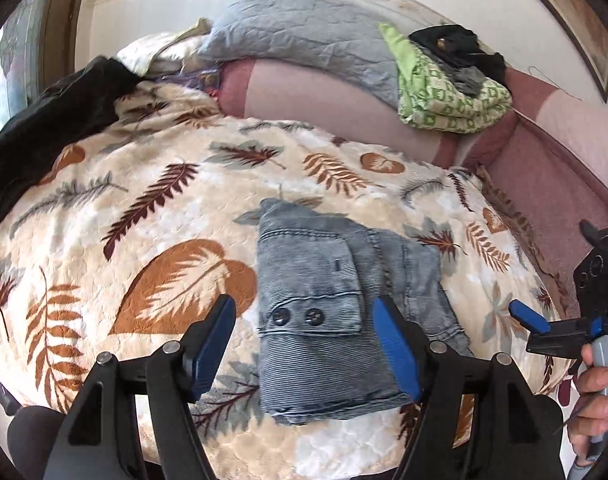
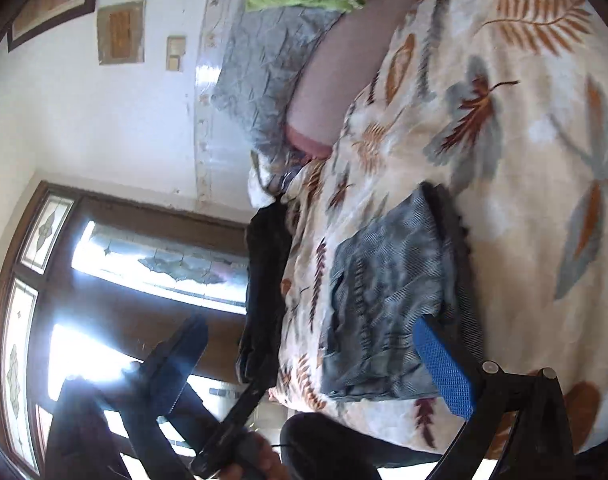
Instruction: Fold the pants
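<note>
The grey-blue denim pants (image 1: 323, 308) lie folded in a compact rectangle on the leaf-print blanket (image 1: 144, 208), a buttoned pocket flap on top. My left gripper (image 1: 307, 344) is open just above the fold's near half, its blue pads either side of it, holding nothing. My right gripper shows at the right edge of the left wrist view (image 1: 543, 320), held in a hand. In the right wrist view, rolled sideways, the right gripper (image 2: 315, 364) is open and empty above the pants (image 2: 387, 292), one blue pad (image 2: 443, 368) over the near edge.
A grey pillow (image 1: 304, 36) and a green patterned cloth (image 1: 451, 92) with dark clothes (image 1: 459, 48) lie at the bed's head. A black garment (image 1: 48, 120) lies at the blanket's left edge. A window (image 2: 116, 280) is beyond the bed.
</note>
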